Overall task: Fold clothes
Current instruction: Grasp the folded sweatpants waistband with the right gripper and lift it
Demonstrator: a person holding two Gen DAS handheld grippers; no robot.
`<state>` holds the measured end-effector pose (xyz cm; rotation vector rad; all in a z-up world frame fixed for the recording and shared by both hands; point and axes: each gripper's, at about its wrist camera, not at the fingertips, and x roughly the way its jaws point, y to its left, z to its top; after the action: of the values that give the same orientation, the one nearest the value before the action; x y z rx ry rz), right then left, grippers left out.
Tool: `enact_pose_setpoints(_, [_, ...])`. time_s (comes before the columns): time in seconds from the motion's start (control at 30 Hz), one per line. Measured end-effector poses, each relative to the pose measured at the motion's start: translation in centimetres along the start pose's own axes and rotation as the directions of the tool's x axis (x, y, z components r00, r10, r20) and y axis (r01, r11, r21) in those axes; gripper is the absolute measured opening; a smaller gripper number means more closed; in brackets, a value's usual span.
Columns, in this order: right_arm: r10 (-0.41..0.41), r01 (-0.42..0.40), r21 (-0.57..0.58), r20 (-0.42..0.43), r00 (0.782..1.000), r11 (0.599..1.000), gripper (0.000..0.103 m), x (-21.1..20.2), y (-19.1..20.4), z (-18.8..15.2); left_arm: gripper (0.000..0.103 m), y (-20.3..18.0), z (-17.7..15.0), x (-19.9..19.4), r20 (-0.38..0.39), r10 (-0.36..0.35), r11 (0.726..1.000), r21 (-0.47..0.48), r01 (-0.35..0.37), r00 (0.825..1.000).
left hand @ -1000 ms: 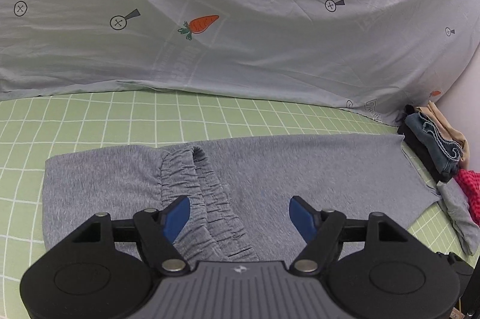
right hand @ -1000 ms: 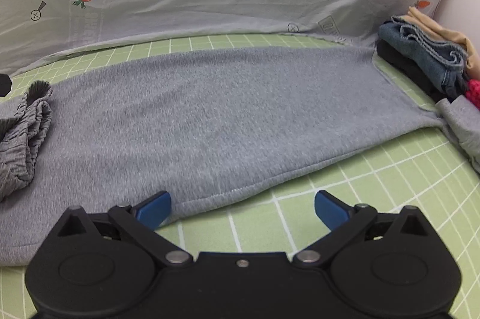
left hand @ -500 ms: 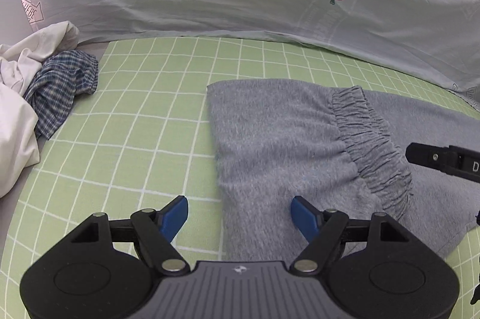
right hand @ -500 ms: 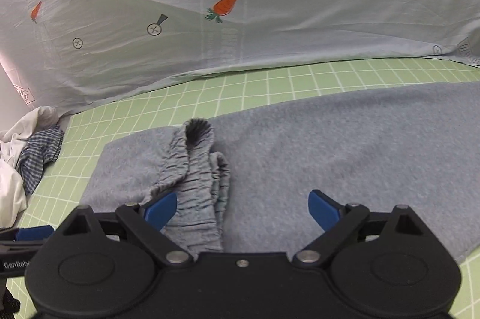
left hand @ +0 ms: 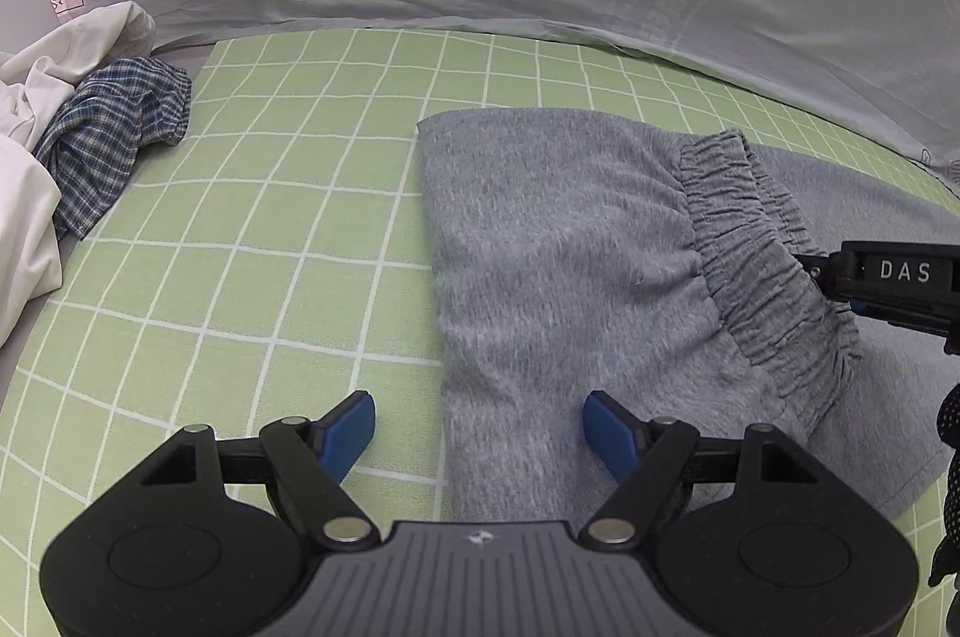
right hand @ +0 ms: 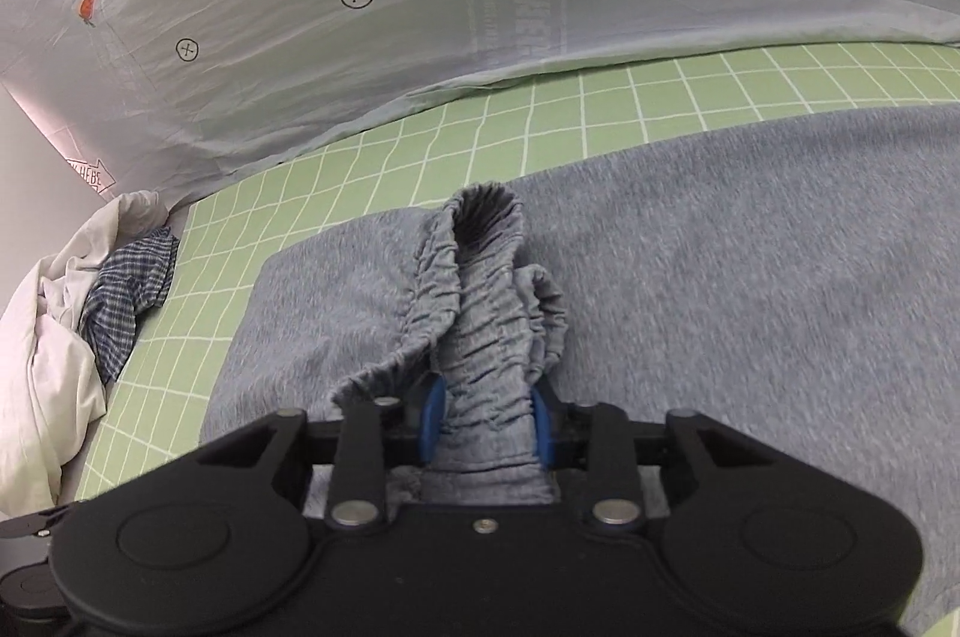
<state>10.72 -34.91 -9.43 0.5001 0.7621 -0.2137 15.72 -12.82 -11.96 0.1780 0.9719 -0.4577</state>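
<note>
we have the grey sweatpants [left hand: 558, 241] lying flat on the green checked sheet [left hand: 252, 229], filling the right half of the left wrist view and running off past 3 o'clock, with the gathered waistband [right hand: 480, 313] folded over on top of them. our right gripper [right hand: 485, 424] is closing on the near end of that waistband, and the blue pads already have the bunched elastic squeezed between them. our left gripper [left hand: 480, 430] stands wide with nothing in it, straddling the folded edge of the pants at 6 o'clock, 1 pad over the sheet and 1 over the cloth. to do this step well, we judge that the right needs a full bite through every layer of elastic before any lift, since a thick gather can slip out of a shallow pinch. the left should drop onto the folded edge and take both layers, so the 2 grips share 1 straight line. then we lift evenly and keep the cloth taut, well clear of the white and plaid pile [left hand: 90, 139] at 9 o'clock.
</note>
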Motion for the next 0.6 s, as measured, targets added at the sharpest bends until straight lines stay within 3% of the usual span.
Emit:
enact_pose_setpoints(0.17, [-0.013, 0.014, -0.018, 0.072, 0.997, 1.000, 0.011, -2.7, -0.8, 1.4, 0.078, -0.4, 0.9, -0.5, 0.012, -0.032, 0.999, -0.024, 0.033, 0.999])
enact_pose_setpoints(0.37, [-0.111, 0.120, -0.045, 0.179, 0.978, 0.992, 0.011, -6.4, -2.5, 3.3, 0.080, -1.5, 1.8, -1.3, 0.033, -0.076, 0.997, -0.031, 0.077, 0.997])
enact_pose_setpoints(0.53, [-0.257, 0.259, -0.056, 0.043, 0.966, 0.964, 0.017, -3.5, -5.5, 1.9, 0.080, -2.8, 1.1, 0.0, -0.024, -0.065, 0.998, 0.024, 0.065, 0.998])
enact_pose_setpoints(0.6, [-0.289, 0.291, -0.053, 0.033, 0.957, 0.955, 0.027, -3.0, -6.5, 0.9, 0.080, -3.2, 0.7, 0.0, -0.037, -0.044, 0.997, 0.061, 0.047, 0.998])
